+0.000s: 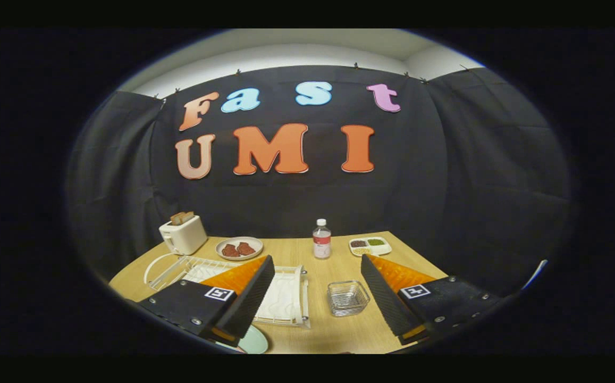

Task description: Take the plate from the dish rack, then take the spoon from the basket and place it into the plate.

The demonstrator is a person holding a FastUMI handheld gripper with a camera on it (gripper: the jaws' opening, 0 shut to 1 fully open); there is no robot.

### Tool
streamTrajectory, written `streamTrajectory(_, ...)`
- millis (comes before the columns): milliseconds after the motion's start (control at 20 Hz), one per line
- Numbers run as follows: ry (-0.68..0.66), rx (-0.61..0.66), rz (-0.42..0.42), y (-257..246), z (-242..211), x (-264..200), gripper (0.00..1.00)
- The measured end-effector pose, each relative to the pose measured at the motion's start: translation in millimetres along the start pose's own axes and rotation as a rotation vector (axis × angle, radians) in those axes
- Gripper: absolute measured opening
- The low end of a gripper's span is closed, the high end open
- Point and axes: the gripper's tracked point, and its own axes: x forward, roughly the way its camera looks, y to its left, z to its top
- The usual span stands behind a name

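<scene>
Both fingers of the tool (318,298) stand wide apart holding nothing, so with the pale green plate (254,341) beside the left finger, below the dish rack (286,303), steer down onto the wire basket (347,298) between them.

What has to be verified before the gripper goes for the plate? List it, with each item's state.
1. Gripper open, fingers wide apart, nothing between them: ok.
2. Dish rack lies ahead, partly behind the left finger: ok.
3. Plate standing in the dish rack: cannot tell, the finger covers much of it.
4. Basket on the table between the fingers, nothing on top of it: ok.
5. Spoon in the basket: cannot tell.
6. Bottle upright beyond the basket, apart from the dish rack: ok.
</scene>
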Motion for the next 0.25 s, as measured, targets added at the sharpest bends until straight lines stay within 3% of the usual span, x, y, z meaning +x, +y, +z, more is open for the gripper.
streamTrajectory(250, -0.010, 0.034, -0.024, -3.3, 5.8, 0.7, 0.98)
